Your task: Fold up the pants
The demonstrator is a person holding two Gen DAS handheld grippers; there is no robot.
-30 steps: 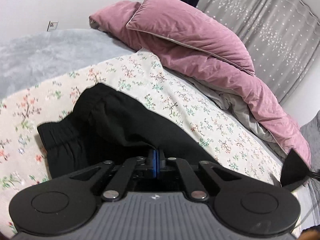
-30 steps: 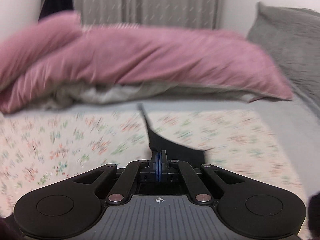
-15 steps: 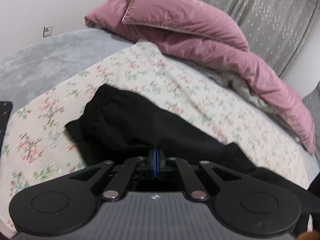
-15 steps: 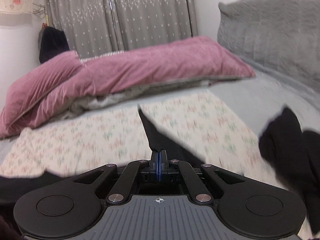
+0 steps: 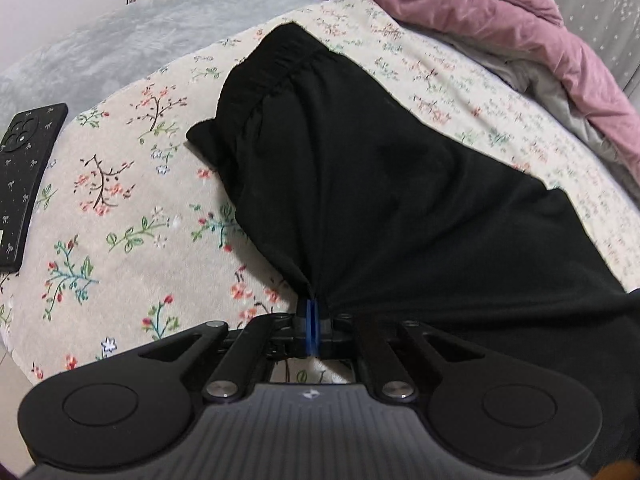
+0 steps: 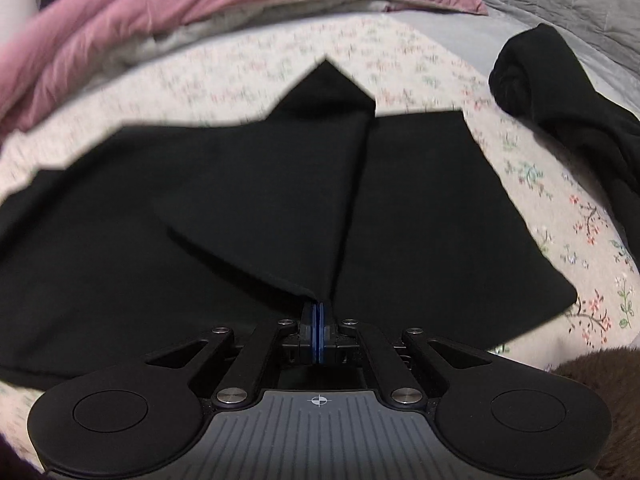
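Holding black pants [image 5: 400,184] over the bed [image 5: 120,200], both pinched.
Your left hand-held gripper [image 5: 311,312] and right hand-held gripper [image 6: 318,312] clamp thin edges; uneven lowering could slip fabric free or skew the fold.

You've lowered both grippers; pants [image 5: 400,184] now spread flat on the floral sheet [image 5: 120,200], waistband [image 5: 276,68] toward the pink duvet [image 5: 500,12]. Phone [image 5: 24,176] came into view.
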